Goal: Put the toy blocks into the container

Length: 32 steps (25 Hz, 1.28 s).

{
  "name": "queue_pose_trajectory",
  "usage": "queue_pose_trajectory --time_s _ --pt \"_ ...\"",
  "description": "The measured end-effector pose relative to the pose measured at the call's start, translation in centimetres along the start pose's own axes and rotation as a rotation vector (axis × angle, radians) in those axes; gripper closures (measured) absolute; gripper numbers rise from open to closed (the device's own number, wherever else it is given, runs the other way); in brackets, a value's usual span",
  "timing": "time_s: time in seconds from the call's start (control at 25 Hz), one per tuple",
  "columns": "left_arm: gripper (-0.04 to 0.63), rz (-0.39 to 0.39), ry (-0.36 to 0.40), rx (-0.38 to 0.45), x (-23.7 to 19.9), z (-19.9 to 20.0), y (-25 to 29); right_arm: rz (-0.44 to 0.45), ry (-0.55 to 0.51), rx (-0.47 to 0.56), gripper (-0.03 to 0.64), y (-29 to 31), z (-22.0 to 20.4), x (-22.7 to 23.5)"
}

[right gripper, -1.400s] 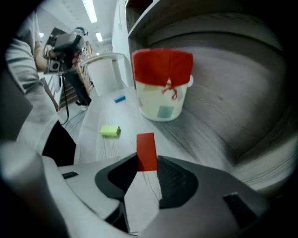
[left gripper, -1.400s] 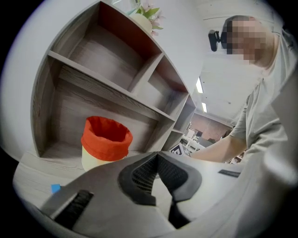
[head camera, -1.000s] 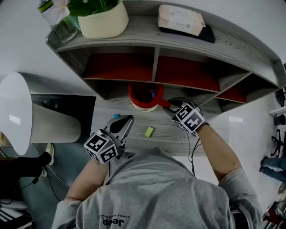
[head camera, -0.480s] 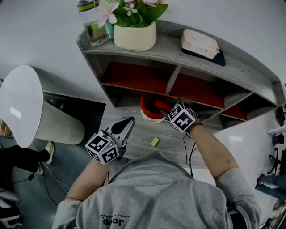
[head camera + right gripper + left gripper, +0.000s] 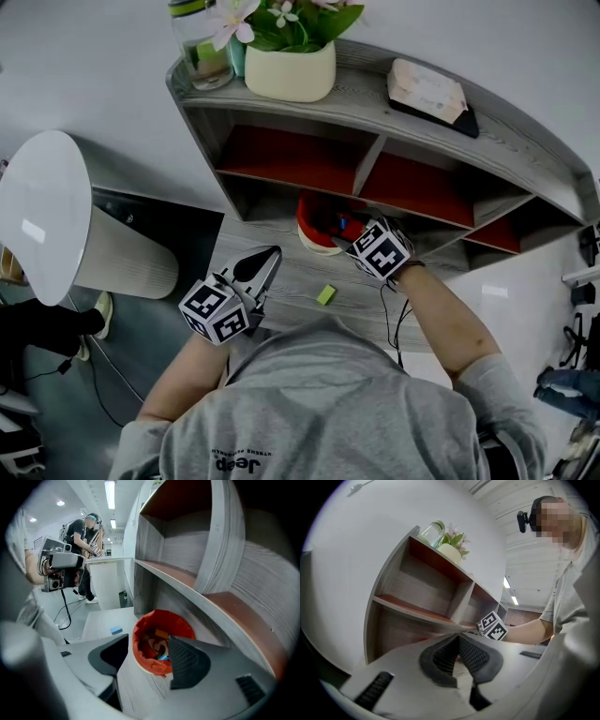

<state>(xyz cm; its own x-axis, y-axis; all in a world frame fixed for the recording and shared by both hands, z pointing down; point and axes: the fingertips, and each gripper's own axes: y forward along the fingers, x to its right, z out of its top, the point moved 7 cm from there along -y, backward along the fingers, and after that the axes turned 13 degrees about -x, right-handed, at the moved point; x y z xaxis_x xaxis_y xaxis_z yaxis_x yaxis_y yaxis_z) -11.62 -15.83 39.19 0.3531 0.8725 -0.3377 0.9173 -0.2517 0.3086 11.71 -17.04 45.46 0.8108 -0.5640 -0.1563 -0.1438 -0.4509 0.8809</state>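
Toy blocks (image 5: 161, 634): several lie inside the container, just below the tips of your right fingers.
Container (image 5: 314, 225): red, mouth open, standing on the worktop (image 5: 281, 281). It is directly in front of your right fingers, and one finger covers part of its rim in the right gripper view.
Green block (image 5: 325, 295): outside the container on the worktop, behind your right fingers and between your two grippers.
Blue block (image 5: 116, 630): on the worktop, off to the left of your right fingers, apart from the container.
Right gripper (image 5: 149, 639): fingers released. They have just been opening, no block is between them, and only the container's mouth shows in the gap.
Left gripper (image 5: 458, 637): fingers clenched together on nothing, well apart from the container.
Shelf (image 5: 375, 103): behind the container, beyond your right fingers.
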Motion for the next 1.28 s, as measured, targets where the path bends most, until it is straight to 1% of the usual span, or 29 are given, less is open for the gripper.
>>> queue_pose_trajectory --time_s 0.12,0.24,0.44,0.6,0.68,0.8,0.92,1.12,1.28 --pt "0.565 -0.005 0.004 -0.003 0.3 -0.1 0.1 0.022 0.0 0.015 0.327 -1.0 -0.6 -0.9" --pt "0.565 -0.005 0.004 -0.013 0.4 -0.7 0.2 0.081 -0.008 0.016 0.327 -0.9 -2.2 -3.6" --pt "0.565 -0.015 -0.038 -0.083 0.8 -4.2 1.4 0.195 0.01 -0.095 0.327 4.2 -7.7 -9.5" --pt "0.565 -0.033 -0.068 -0.15 1.3 -7.7 2.3 0.228 0.054 -0.16 0.327 8.4 -10.9 -12.2" --pt "0.565 -0.041 -0.085 -0.184 1.5 -9.5 2.6 0.244 0.072 -0.184 0.3 10.2 -11.9 -13.4" --pt "0.565 -0.054 -0.107 -0.223 1.9 -11.9 2.9 0.247 0.083 -0.22 0.266 12.6 -13.2 -14.8" --pt "0.565 -0.061 -0.127 -0.249 2.1 -13.6 2.7 0.229 0.084 -0.254 0.247 14.6 -14.1 -15.7" --pt "0.565 -0.056 -0.149 -0.26 1.8 -15.2 1.8 0.18 0.087 -0.275 0.233 16.9 -14.6 -15.4" --pt "0.565 -0.047 -0.161 -0.262 1.6 -15.9 0.9 0.185 0.087 -0.282 0.233 17.6 -14.5 -15.0"
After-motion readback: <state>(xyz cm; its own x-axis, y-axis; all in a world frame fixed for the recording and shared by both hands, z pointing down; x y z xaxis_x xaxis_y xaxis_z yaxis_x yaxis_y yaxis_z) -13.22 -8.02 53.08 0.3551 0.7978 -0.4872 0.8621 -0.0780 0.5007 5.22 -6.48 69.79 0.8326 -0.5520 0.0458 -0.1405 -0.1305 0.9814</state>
